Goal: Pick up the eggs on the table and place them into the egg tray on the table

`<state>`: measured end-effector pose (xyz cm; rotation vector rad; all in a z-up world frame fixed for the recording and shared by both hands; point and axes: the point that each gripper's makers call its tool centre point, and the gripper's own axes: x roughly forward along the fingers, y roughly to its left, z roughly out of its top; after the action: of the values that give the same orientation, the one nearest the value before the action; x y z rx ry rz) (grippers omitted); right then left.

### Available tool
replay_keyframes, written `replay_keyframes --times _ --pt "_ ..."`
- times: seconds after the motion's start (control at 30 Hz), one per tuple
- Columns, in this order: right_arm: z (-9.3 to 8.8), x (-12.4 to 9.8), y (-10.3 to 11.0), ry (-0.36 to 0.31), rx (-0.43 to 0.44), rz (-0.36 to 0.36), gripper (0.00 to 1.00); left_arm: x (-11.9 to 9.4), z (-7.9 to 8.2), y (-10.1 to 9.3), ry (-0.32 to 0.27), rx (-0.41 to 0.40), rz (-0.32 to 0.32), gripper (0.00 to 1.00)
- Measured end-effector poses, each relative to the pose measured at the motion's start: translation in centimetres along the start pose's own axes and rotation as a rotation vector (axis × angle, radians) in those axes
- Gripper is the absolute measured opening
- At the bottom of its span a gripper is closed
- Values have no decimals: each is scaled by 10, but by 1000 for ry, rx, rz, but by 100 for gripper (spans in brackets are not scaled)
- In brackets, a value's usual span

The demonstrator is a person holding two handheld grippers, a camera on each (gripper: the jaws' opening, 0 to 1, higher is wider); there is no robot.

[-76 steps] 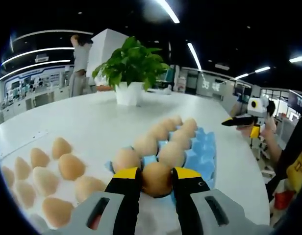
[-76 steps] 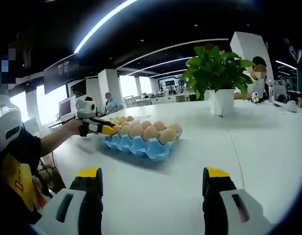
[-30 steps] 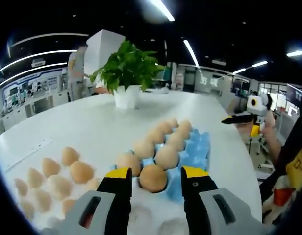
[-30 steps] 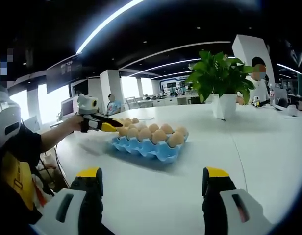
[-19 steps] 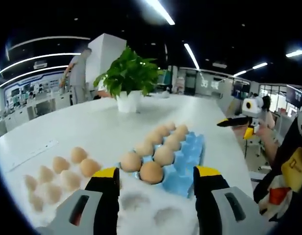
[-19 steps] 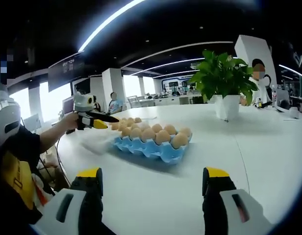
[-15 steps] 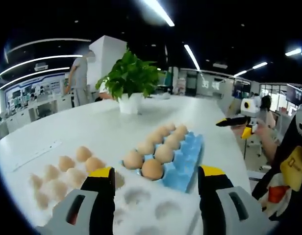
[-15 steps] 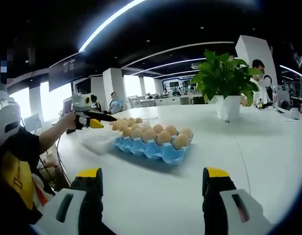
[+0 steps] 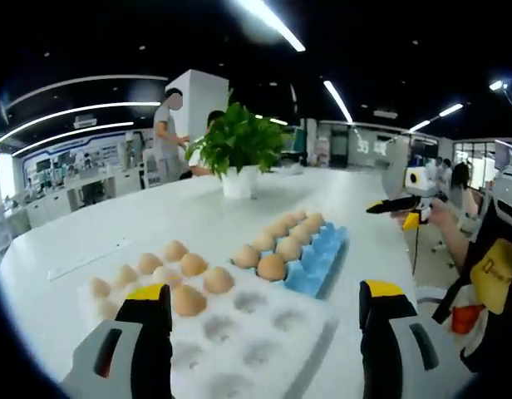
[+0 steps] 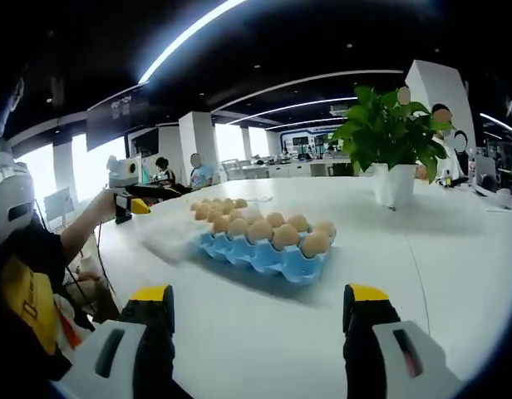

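The blue egg tray (image 9: 321,259) lies on the white table, with two rows of brown eggs (image 9: 273,267) along its left side and bare cells on its right. Loose eggs (image 9: 193,264) sit on a pale dimpled tray (image 9: 264,332) in front of it. My left gripper (image 9: 264,291) hangs open above that pale tray, nothing between its fingers. In the right gripper view the blue tray (image 10: 281,268) and its eggs (image 10: 273,235) lie ahead of my right gripper (image 10: 258,293), which is open and empty. The left gripper (image 10: 127,200) shows beyond the tray's left end, held by a hand.
A potted green plant (image 9: 239,141) (image 10: 393,133) stands on the far part of the table (image 9: 173,220). The right gripper (image 9: 397,204) and the person's arm are at the table's right edge. People stand in the office behind.
My left gripper let go of an egg in the blue tray's near cell, opened wide and drew back over the pale tray. The right gripper stayed open and nearly still.
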<state>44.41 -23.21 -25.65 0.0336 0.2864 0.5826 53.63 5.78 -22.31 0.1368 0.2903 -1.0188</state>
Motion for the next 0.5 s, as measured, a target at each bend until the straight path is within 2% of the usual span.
replay_keyframes --times 0.13,0.27,0.33,0.4,0.5 --pt "1 3 2 5 -8 7 87 -18 -4 4 -19 -1 41 100" --pt "2 3 2 2 -9 9 87 -21 -4 5 -23 -5 48 100" --pt "4 4 2 2 -13 14 87 -35 -11 4 -34 -30 81 100" --pt "4 4 3 3 -16 16 87 -41 -13 3 -40 -34 95 100" --pt "4 4 3 4 -16 17 87 -43 -14 2 -44 -35 100 100"
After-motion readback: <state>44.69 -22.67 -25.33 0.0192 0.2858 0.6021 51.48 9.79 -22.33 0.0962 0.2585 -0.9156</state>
